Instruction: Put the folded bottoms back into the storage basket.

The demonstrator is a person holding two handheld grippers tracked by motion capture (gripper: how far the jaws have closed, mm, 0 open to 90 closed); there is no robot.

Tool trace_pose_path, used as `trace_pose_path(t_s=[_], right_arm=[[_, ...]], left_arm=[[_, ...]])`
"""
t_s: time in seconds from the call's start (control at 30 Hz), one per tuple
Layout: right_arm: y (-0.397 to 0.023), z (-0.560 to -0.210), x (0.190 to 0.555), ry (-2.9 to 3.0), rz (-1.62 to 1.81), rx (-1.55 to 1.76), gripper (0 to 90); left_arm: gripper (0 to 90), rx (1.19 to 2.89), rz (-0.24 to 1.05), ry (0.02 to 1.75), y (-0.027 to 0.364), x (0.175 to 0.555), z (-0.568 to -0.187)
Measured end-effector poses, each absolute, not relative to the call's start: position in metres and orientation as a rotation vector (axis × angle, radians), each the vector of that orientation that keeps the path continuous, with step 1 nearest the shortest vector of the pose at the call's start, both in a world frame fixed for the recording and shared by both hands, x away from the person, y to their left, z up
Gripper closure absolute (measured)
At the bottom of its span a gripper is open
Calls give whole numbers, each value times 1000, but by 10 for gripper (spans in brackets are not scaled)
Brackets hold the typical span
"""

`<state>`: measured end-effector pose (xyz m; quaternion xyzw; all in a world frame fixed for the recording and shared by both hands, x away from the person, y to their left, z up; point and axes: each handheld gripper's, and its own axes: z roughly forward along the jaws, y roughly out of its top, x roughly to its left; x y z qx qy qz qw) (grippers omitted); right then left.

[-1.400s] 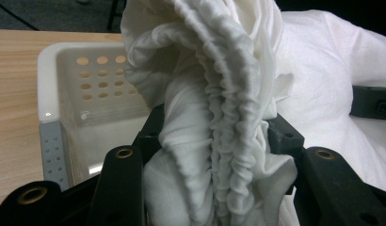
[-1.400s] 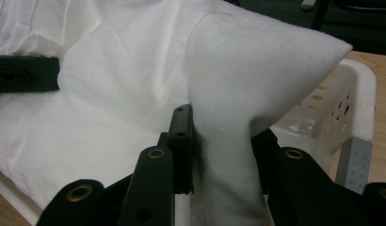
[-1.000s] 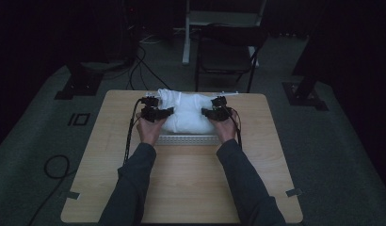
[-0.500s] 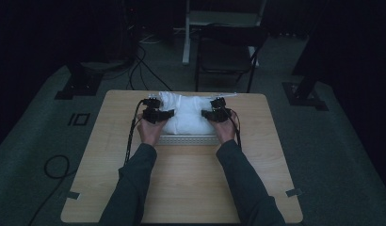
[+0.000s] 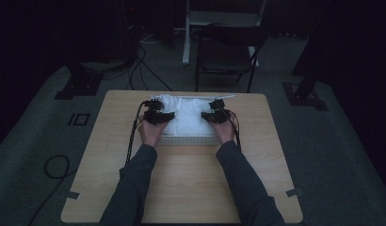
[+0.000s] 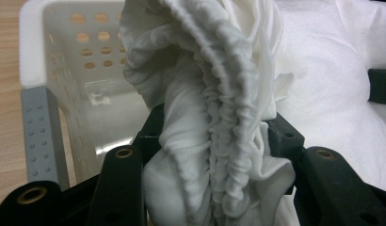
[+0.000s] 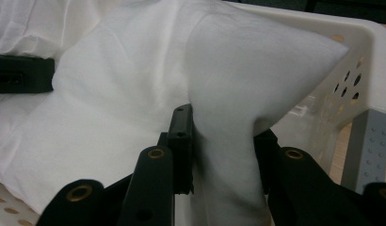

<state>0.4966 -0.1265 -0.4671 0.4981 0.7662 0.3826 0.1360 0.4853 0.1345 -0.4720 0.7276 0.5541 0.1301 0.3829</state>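
Note:
A white cloth [image 5: 188, 117] lies bunched in a white perforated basket [image 5: 188, 140] at the far middle of the table. My left gripper [image 5: 158, 115] is at the cloth's left side, and my right gripper [image 5: 215, 115] at its right side. In the left gripper view the left gripper [image 6: 214, 141] is shut on a gathered, ruffled edge of the cloth [image 6: 214, 70], with the basket's wall [image 6: 36, 47] behind it. In the right gripper view the right gripper [image 7: 224, 136] pinches a smooth fold of the cloth [image 7: 134, 84] beside the basket's corner [image 7: 365, 42].
The wooden table [image 5: 181, 188] has bare room in front of the basket and on both sides. Cables trail from the left gripper over the table's left part. A dark chair [image 5: 226, 52] stands on the floor beyond the table's far edge.
The cloth looked like a wider, fuller mound a second ago; now it shows narrower between the grippers. Both hands have stayed about where they were.

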Motion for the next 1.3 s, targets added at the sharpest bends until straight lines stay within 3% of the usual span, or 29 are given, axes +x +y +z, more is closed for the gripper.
trace_pose_path(t_s=[0.77, 0.93, 1.17, 1.27, 1.3], right_arm=[[-124, -478, 498, 2251, 1016, 1467, 690], [-123, -479, 498, 2260, 1003, 1456, 692], [-122, -479, 498, 2264, 989, 1450, 693], [-123, -479, 497, 2255, 975, 1450, 615], [-126, -478, 497, 2234, 975, 1467, 545]], left_arm=[[504, 1969, 427, 1480, 122, 485, -483], [457, 1984, 425, 1503, 122, 486, -486], [306, 1948, 417, 1534, 131, 487, -483], [282, 1906, 415, 1516, 138, 483, -479], [282, 1885, 407, 1509, 141, 482, -478]])
